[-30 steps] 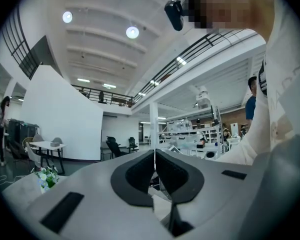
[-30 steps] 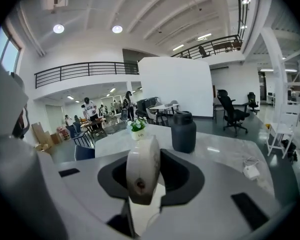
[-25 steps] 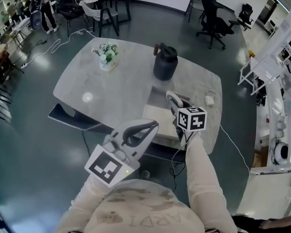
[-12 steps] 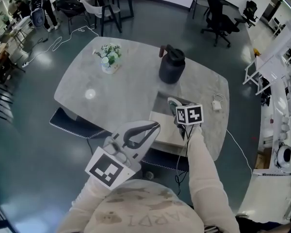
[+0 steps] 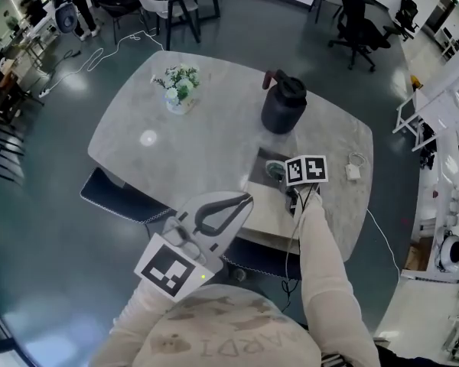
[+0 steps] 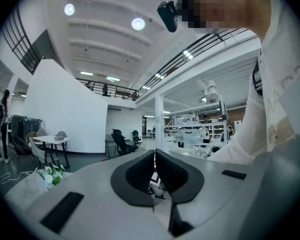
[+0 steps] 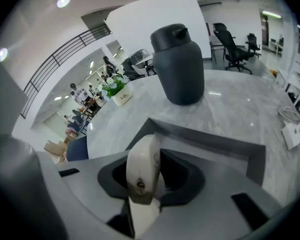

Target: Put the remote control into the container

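Meanwhile, the right gripper point(image 7: 150, 156) clamps the remote control point(image 7: 142, 174); flower pot point(image 7: 121, 98) reads "Life".

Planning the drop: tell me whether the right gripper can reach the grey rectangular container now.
Probably yes: the right gripper, shut on the white oblong remote control, hangs just above the grey rectangular container, nothing between them.

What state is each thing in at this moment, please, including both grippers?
Remote control: clamped on edge in the right gripper, over the container.
Right gripper: shut on the remote control.
Left gripper: shut, nothing between its jaws.
Container: open at the top, standing on the table.
Jug: upright, lid on.
Flowers: upright in their pot.
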The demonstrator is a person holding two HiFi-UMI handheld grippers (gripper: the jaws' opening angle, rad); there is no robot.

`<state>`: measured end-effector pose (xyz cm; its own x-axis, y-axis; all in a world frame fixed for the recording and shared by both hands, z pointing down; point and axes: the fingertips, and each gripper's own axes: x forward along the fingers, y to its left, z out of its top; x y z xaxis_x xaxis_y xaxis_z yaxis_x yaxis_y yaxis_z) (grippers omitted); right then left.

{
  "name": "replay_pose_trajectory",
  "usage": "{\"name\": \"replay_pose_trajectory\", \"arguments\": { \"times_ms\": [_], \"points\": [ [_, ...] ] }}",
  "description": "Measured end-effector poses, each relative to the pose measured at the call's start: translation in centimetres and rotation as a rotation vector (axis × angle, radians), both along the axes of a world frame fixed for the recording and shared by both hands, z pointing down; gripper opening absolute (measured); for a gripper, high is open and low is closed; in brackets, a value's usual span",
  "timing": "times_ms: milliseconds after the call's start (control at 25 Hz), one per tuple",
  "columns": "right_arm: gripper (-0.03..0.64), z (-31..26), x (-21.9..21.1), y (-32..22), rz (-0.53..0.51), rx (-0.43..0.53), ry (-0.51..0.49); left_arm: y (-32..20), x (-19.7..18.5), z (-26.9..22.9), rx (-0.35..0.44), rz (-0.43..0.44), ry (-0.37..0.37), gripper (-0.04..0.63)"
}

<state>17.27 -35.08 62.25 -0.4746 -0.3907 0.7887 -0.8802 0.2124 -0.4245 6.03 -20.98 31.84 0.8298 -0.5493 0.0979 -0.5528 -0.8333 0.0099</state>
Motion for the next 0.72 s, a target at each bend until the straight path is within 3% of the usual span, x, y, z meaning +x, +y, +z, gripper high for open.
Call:
{"name": "replay_pose_trajectory", "arguments": {
  "times_ms": [200,400,720],
  "points": [
    [0.107,1.3,-0.2,-0.6,0.049,-0.114,-0.095,-1.2,-0.1,0.6,-0.009,0.003,-0.008,0.015],
    [0.107,2.7,-0.5,-1.5,0.067,-0.202,-0.128,-2.2,0.1,1.2,-0.014,0.013,-0.022,0.015],
    [0.109,3.8,-1.5,-2.8,0.096,-0.246,-0.258,-3.2,0.3,2.4,0.015,0.027,-0.066,0.015]
  ]
}}
